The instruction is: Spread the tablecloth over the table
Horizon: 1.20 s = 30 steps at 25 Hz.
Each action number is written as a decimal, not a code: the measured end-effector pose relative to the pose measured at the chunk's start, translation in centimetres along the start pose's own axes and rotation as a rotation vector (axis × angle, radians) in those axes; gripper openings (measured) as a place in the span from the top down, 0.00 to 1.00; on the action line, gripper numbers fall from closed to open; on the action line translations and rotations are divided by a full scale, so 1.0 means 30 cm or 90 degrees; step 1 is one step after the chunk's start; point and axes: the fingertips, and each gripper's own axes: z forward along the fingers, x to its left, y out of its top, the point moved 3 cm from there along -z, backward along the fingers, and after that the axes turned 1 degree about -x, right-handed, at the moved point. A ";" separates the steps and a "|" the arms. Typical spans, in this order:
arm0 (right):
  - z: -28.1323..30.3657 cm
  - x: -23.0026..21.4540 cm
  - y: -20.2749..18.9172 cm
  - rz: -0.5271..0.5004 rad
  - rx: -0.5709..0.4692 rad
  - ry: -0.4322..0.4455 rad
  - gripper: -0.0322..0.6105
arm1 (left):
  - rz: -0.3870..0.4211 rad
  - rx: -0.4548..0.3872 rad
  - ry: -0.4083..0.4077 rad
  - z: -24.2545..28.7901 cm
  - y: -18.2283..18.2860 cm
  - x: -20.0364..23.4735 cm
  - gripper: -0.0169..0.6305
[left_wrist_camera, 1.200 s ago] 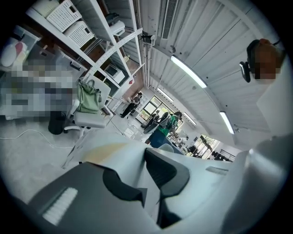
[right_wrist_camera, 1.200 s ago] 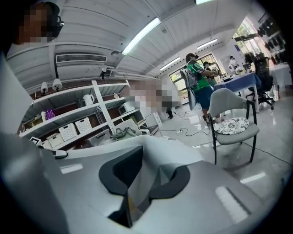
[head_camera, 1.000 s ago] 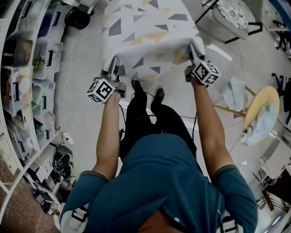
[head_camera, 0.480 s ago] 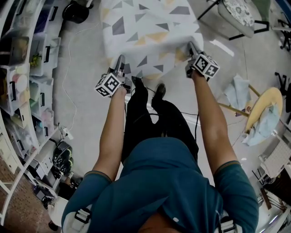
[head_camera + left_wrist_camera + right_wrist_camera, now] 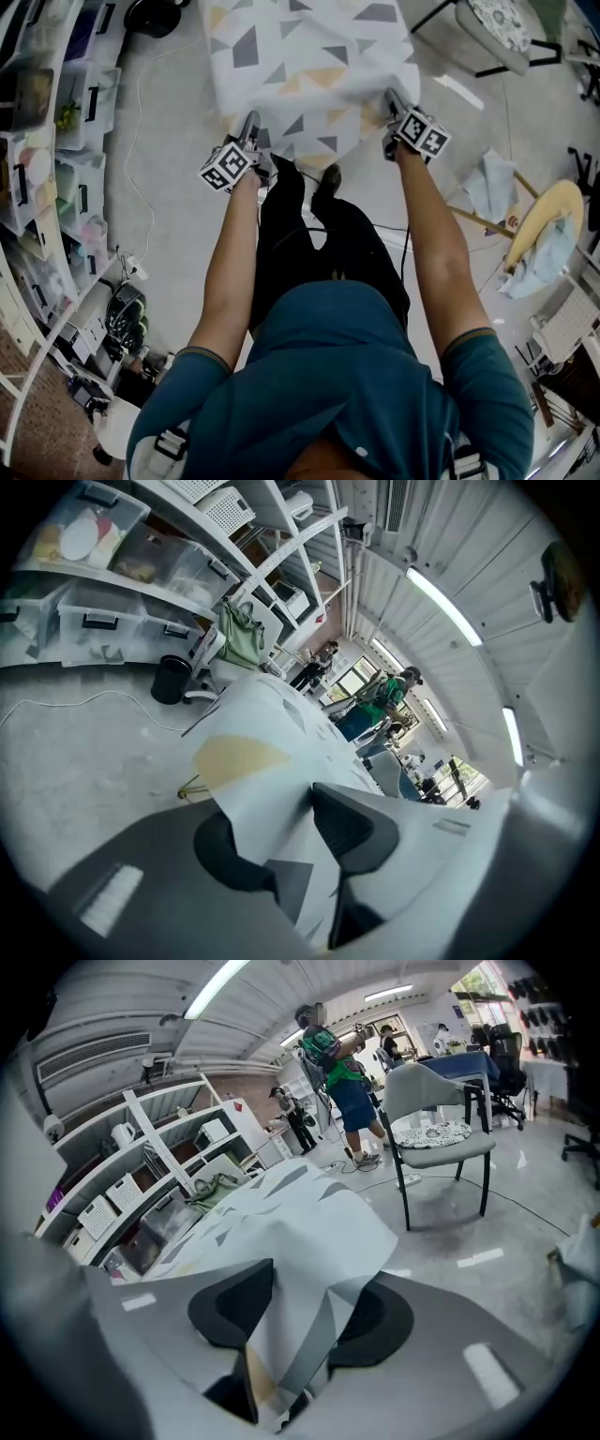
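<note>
The white tablecloth with grey and yellow triangles lies draped over the table in front of me, and its near edge hangs down. My left gripper is at the cloth's near left corner and my right gripper at the near right corner. In the left gripper view the cloth runs loosely between the jaws of the left gripper, which are opening. In the right gripper view a folded corner of the cloth sits slack between the parted, opening jaws of the right gripper.
Shelves with plastic bins line the left side. A black bin and a white cable are on the floor beside the table. A chair stands at the far right, a yellow stool with cloths to my right. People stand far off.
Both grippers have come down with the cloth's near edge, which now hangs over the table's near side. The left gripper has shifted slightly inward.
</note>
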 end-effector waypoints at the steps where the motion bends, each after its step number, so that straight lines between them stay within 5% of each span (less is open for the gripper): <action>1: 0.003 -0.007 -0.009 0.002 0.005 -0.010 0.67 | -0.002 0.004 0.005 0.002 -0.005 0.006 0.78; 14: -0.005 -0.086 -0.108 -0.020 0.099 -0.105 0.59 | 0.063 0.097 0.123 -0.038 -0.094 0.143 0.66; 30: -0.135 0.039 -0.041 -0.106 0.077 -0.063 0.59 | 0.115 0.071 0.136 -0.174 0.045 0.112 0.68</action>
